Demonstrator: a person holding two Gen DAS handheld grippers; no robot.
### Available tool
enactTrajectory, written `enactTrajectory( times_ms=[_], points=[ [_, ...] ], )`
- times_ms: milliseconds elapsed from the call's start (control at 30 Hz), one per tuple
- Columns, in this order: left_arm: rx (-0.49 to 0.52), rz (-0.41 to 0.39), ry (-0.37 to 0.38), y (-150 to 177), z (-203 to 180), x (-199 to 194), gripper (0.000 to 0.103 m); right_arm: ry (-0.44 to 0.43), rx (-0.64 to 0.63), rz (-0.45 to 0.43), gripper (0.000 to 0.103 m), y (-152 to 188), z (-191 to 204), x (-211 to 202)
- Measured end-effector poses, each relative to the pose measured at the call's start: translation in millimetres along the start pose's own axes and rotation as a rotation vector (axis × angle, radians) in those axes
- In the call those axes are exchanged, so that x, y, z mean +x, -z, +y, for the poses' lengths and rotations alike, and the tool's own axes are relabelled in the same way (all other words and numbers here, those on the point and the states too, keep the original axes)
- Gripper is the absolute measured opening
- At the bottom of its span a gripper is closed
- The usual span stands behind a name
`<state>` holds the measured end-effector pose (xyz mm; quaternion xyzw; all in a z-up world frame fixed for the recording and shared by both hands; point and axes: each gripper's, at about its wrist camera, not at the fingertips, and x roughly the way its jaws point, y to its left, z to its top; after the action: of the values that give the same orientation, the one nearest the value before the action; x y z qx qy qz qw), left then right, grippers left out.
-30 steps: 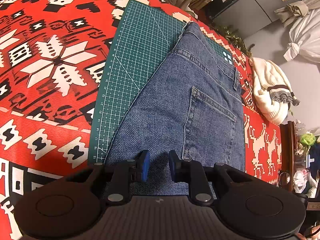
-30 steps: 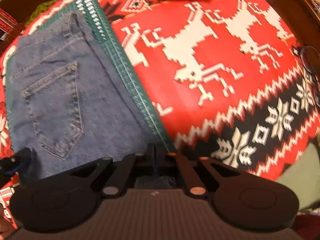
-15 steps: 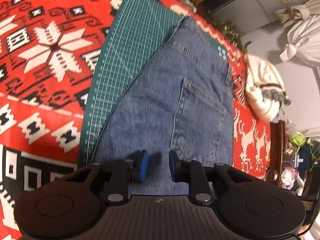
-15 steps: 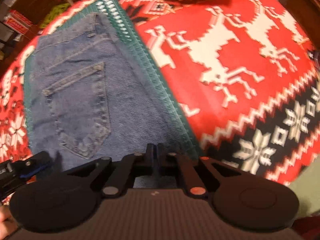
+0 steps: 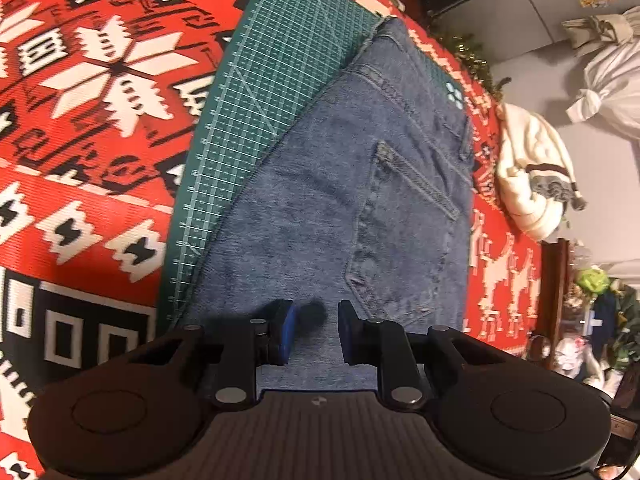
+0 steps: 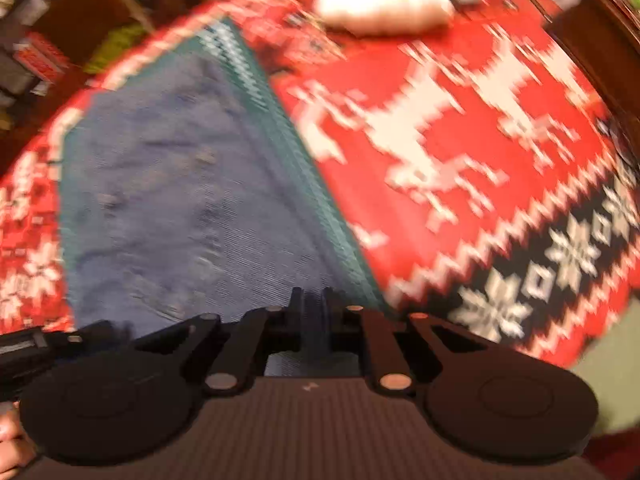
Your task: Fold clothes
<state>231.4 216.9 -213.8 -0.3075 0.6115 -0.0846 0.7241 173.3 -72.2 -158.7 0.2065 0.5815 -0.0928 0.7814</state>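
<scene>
Both cameras advanced over jeans (image 5: pixel 340 184); left claw (image 5: pixel 314 332) parted, right claw (image 6: pixel 312 320) pinching denim.

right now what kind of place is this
Likely a cluttered home room: jeans lie on a cutting mat over a red patterned cloth, with a cream sweater and tied bundles nearby.

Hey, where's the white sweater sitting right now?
In the left wrist view the white sweater lies bunched at the right, on the red patterned cloth, just beyond the jeans and the green cutting mat.
</scene>
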Motion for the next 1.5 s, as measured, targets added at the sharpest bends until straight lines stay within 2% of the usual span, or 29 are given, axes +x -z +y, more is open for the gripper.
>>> enactTrajectory(
  times_ms=[167, 300, 467, 533, 600, 767, 867, 1000, 1033, 1233, 1500],
  points=[
    [0.013, 0.038, 0.041, 4.1, -5.6, 5.9, 0.021, -0.104, -0.067, 0.023, 0.010, 4.3, 24.3, 16.5],
    [0.027, 0.089, 0.060, 9.7, -12.1, 14.4, 0.021, -0.084, -0.110, 0.062, 0.010, 14.6, 35.2, 37.3],
    [0.041, 0.106, 0.020, 12.5, -14.6, 23.1, 0.021, -0.048, -0.124, 0.075, 0.004, 16.9, 38.5, 44.9],
    [0.042, 0.112, 0.024, 11.6, -13.5, 23.0, 0.021, -0.049, -0.123, 0.075, 0.004, 15.8, 38.5, 45.2],
    [0.028, 0.115, 0.029, 10.9, -11.5, 22.9, 0.021, -0.059, -0.124, 0.065, 0.008, 17.6, 39.2, 44.5],
    [0.027, 0.124, 0.014, 10.2, -13.1, 20.6, 0.021, -0.181, -0.168, 0.049, 0.008, 26.6, 47.6, 37.9],
    [0.006, 0.129, 0.018, 7.3, -8.9, 17.9, 0.015, -0.225, -0.199, 0.045, 0.006, 32.5, 58.5, 37.7],
    [-0.021, 0.130, 0.007, 3.3, -3.7, 15.7, 0.013, -0.269, -0.209, 0.095, 0.005, 37.5, 69.3, 51.7],
    [-0.023, 0.133, 0.006, 3.3, -4.0, 16.7, 0.013, -0.263, -0.210, 0.110, 0.000, 38.6, 71.2, 56.4],
    [-0.026, 0.150, -0.014, 3.1, -1.2, 20.4, 0.013, -0.203, -0.183, 0.118, 0.000, 35.6, 69.1, 60.4],
    [-0.043, 0.160, -0.005, 1.8, 4.5, 21.4, 0.009, -0.140, -0.028, 0.152, 0.000, 22.0, 37.8, 57.4]
  ],
)
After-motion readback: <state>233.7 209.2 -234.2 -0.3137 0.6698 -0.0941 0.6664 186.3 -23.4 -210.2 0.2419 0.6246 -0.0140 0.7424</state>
